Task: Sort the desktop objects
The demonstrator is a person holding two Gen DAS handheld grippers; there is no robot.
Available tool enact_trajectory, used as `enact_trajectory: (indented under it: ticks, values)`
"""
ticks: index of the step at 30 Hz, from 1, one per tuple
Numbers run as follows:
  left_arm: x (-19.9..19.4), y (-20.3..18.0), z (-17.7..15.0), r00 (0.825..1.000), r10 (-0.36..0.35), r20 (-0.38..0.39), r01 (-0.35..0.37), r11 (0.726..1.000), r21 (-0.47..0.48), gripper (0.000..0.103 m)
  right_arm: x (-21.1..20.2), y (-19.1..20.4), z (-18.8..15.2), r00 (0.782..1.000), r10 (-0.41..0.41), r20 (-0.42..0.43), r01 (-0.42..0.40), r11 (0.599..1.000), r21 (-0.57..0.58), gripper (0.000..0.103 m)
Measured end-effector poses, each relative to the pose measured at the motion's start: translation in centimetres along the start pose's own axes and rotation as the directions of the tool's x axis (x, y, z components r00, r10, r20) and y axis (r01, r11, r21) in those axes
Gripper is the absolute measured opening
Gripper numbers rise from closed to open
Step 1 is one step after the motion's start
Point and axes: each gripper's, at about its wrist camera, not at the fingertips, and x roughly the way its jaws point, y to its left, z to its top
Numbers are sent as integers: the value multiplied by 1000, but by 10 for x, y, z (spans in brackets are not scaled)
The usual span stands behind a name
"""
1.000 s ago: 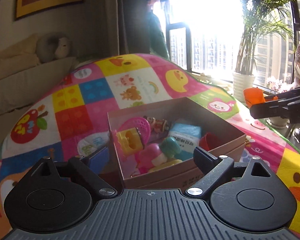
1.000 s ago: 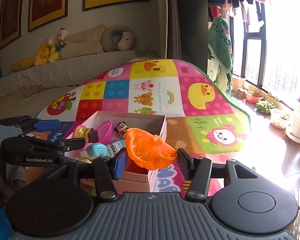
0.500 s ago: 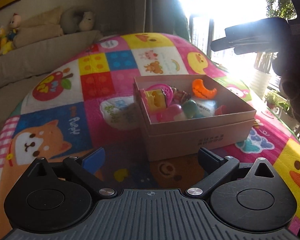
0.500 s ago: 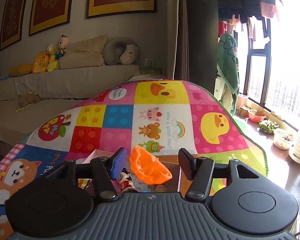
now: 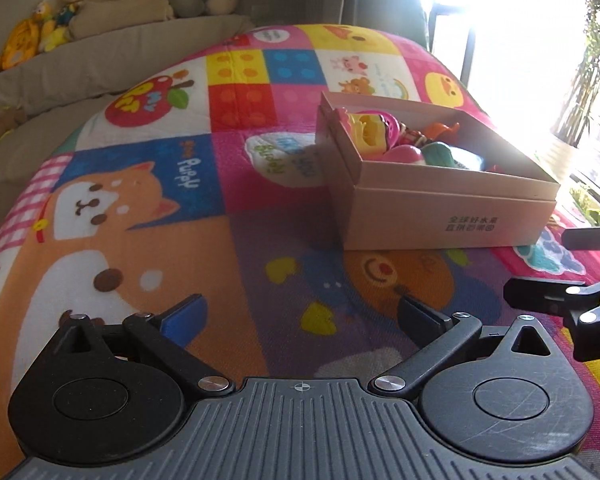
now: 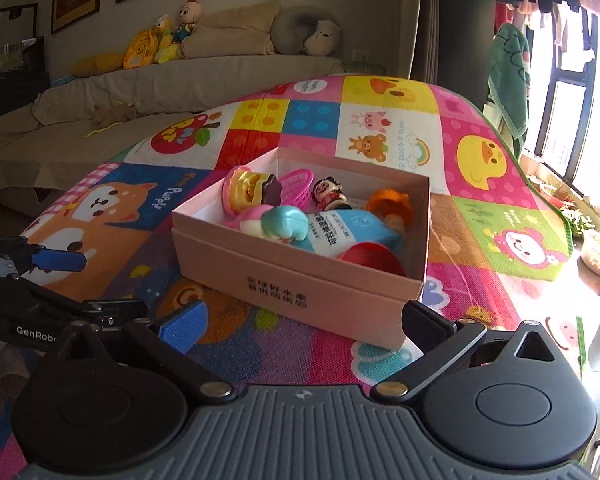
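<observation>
We hold both grippers wide open and empty: left gripper (image 5: pixel 300 316), right gripper (image 6: pixel 302 320). The box (image 6: pixel 300 288) sits on the play mat (image 6: pixel 512 216) ahead of both — forward-right of the left one, directly ahead of and nearer to the right. Inside lie the orange toy (image 6: pixel 390 202), blue packet (image 6: pixel 344 232), red cup (image 6: pixel 370 256) and pink basket (image 6: pixel 296 188). We see no loose items on the mat; sorting appears complete. Open mat surrounds the box on all sides.
</observation>
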Motion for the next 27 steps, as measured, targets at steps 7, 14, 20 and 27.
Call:
enact_trajectory:
  ticks: [7,14,20,27]
  values:
    - [5,-3,-2,999,26,-25,-25,1000,6,103,34,-1,-9,994,-49,-102,56,996,72,103]
    - [7,-9,-3,999,41,-32,-40,998,40,103,33,-5,-18,997,-57,-43,60,994,91,103]
    - [7,-8,-3,999,38,-30,-37,999,39,103,32,-4,-17,997,-60,-39,63,994,88,103]
    - [8,-9,-3,999,32,-29,-31,999,39,103,32,-5,-17,997,-60,-39,63,994,88,103]
